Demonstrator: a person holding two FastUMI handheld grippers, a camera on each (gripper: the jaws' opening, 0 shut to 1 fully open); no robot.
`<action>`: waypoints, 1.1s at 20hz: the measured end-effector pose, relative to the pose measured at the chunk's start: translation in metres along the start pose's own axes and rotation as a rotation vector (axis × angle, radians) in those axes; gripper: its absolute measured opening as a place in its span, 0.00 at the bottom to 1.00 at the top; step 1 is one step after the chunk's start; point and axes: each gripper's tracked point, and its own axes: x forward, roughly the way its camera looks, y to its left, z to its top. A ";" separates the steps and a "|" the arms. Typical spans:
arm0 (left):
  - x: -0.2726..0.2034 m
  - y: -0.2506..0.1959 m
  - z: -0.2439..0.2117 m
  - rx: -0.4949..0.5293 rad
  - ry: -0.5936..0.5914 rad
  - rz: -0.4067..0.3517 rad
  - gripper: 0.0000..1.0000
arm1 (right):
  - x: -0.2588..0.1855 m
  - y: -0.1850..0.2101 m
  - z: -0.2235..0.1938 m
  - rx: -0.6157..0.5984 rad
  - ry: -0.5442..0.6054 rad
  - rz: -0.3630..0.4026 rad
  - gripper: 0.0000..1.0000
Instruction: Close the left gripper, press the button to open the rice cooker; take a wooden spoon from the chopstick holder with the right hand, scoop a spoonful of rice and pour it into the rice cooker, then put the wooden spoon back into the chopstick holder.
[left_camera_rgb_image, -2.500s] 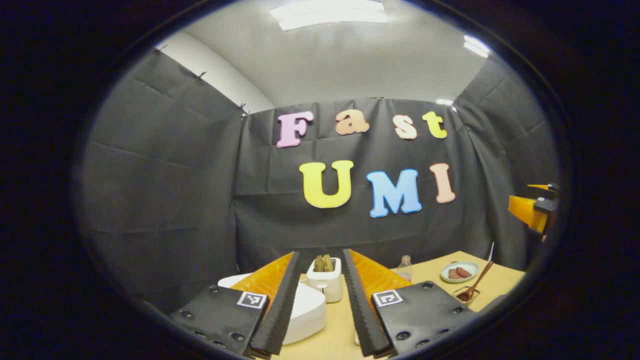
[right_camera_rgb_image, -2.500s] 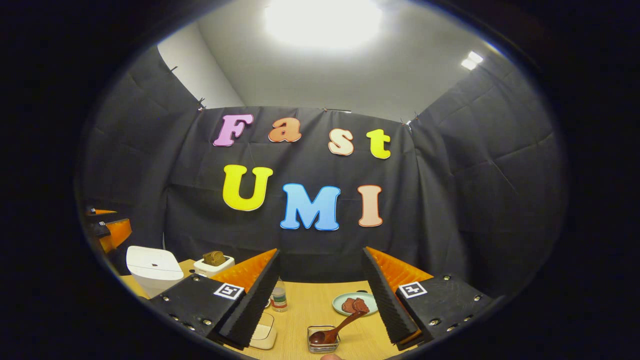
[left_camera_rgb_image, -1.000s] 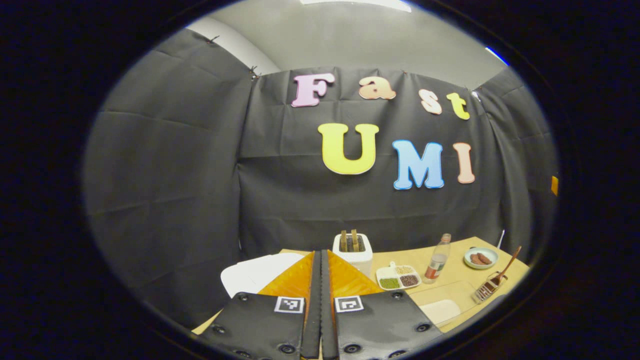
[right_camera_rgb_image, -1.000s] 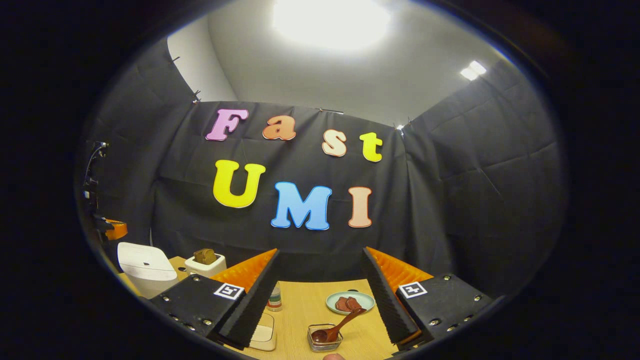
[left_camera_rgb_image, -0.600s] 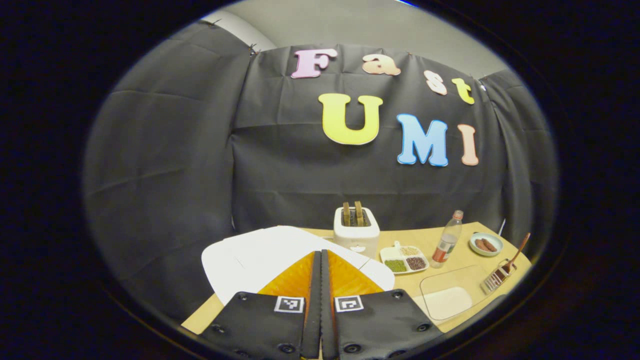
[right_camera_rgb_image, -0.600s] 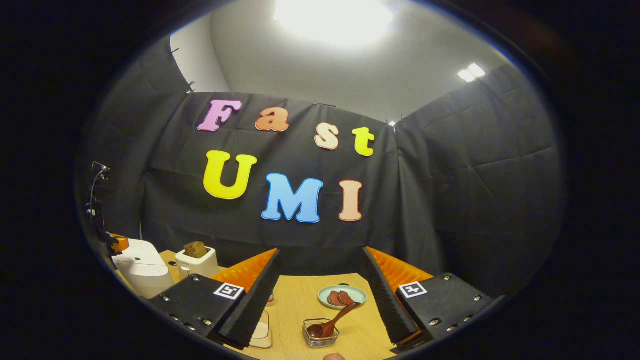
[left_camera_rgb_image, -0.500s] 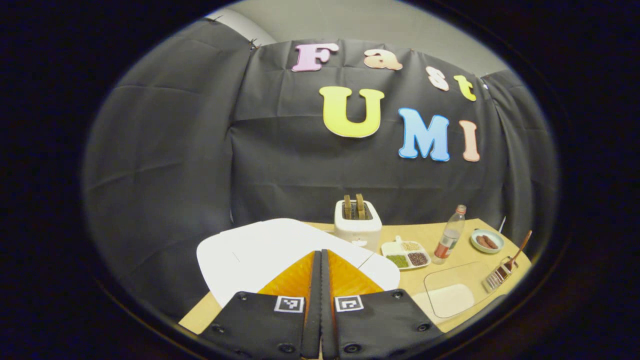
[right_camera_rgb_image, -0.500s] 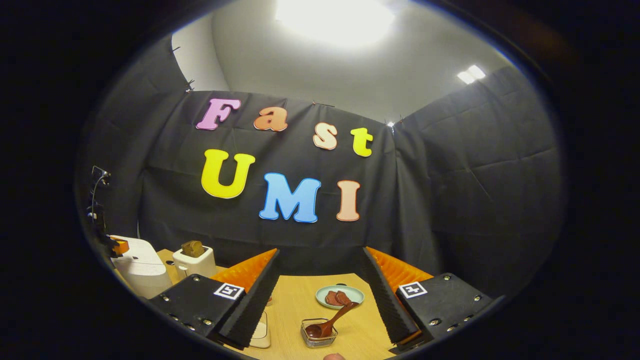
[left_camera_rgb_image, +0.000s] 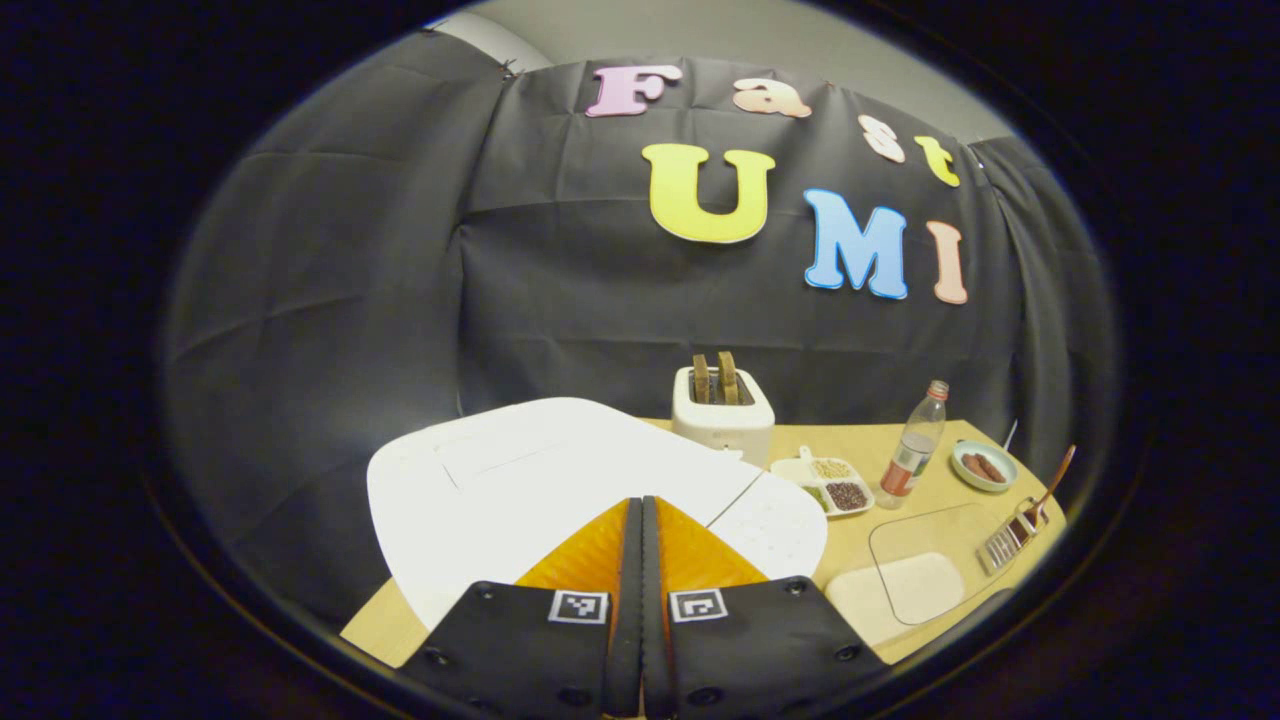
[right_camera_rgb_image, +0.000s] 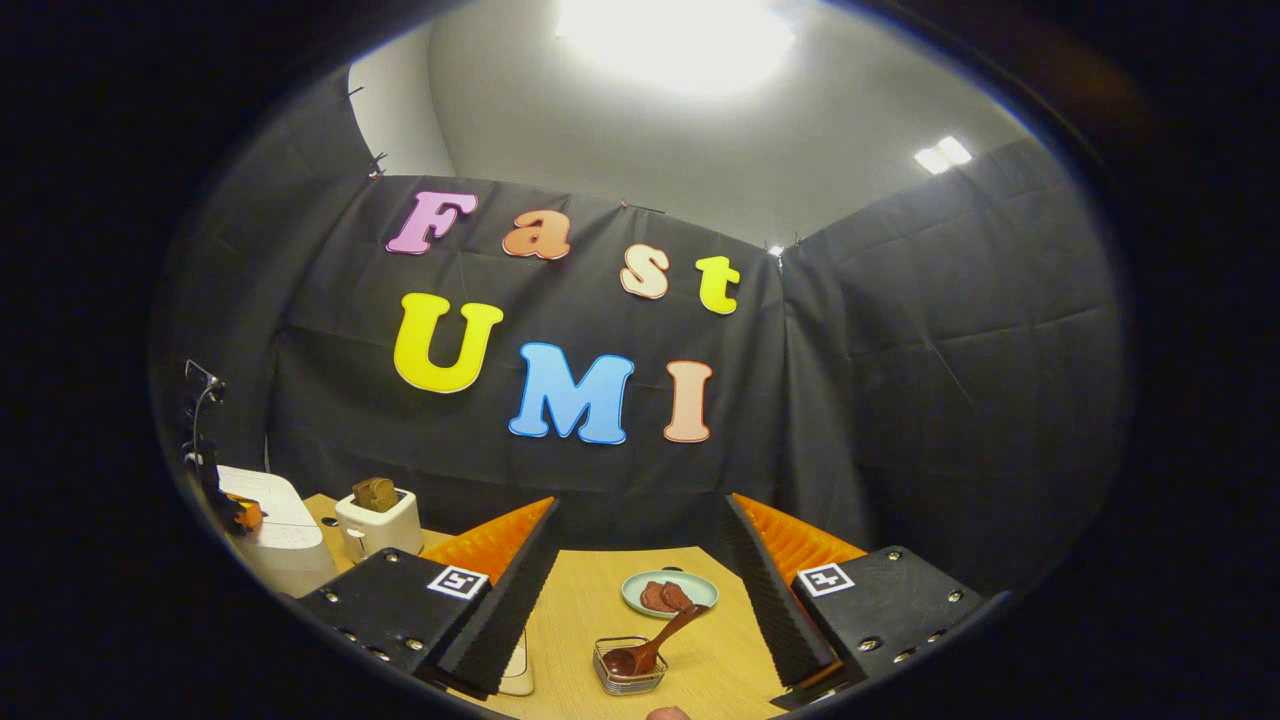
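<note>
The left gripper (left_camera_rgb_image: 641, 520) has its jaws pressed together with nothing between them, and it is directly over the white rice cooker (left_camera_rgb_image: 520, 490), whose lid is closed; whether the tips touch the lid, I cannot tell. Beyond the tips stands a white toaster (left_camera_rgb_image: 723, 412) with two slices inside. The right gripper (right_camera_rgb_image: 640, 560) has its jaws wide apart and holds nothing. Between its jaws, on the wooden table (right_camera_rgb_image: 590, 610), stands the chopstick holder (right_camera_rgb_image: 629, 667) with the wooden spoon (right_camera_rgb_image: 650, 648) leaning in it, and just behind is a small plate (right_camera_rgb_image: 668, 592) with brown pieces.
</note>
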 end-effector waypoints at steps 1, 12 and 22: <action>0.001 0.000 -0.006 -0.019 0.011 0.001 0.10 | -0.001 -0.001 0.000 0.002 -0.003 0.000 0.96; -0.027 0.011 0.076 0.063 -0.157 0.101 0.10 | 0.007 -0.017 0.000 0.026 -0.016 0.048 0.96; -0.106 -0.029 0.154 0.005 -0.358 0.074 0.46 | 0.034 -0.054 -0.016 0.089 0.000 0.045 0.97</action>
